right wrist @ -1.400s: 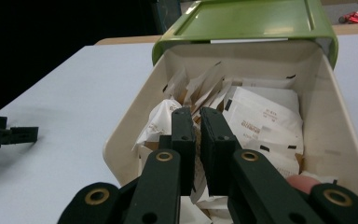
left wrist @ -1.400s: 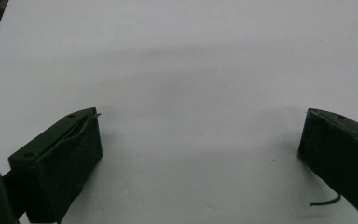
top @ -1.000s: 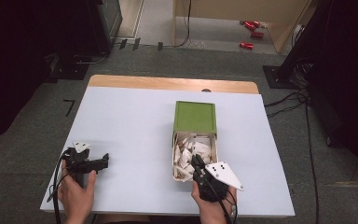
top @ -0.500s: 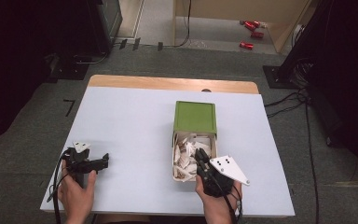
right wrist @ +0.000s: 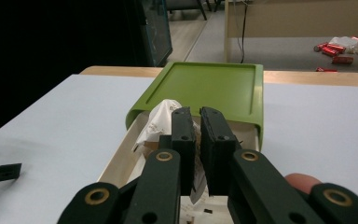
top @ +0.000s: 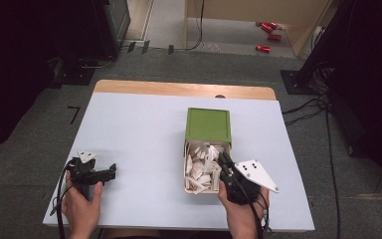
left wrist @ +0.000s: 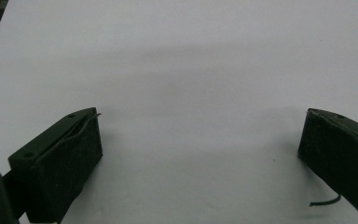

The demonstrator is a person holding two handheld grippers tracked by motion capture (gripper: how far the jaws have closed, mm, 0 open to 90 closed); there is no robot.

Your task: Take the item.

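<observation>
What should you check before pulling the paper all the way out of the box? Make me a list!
1. Right gripper shut on a paper packet: ok, the jaws stand nearly together with white paper pinched between them.
2. Only one packet caught: cannot tell, the jaws hide what hangs below.
3. Box open enough: ok, the green lid is slid back and covers just the far half.
4. Lid out of the lift path: cannot tell, its near edge sits close beyond the jaws.
5. Left gripper out of the way: ok, jaws wide open over bare table, well apart from the box.
6. Free table beside the box to put the packet down: ok.
</observation>
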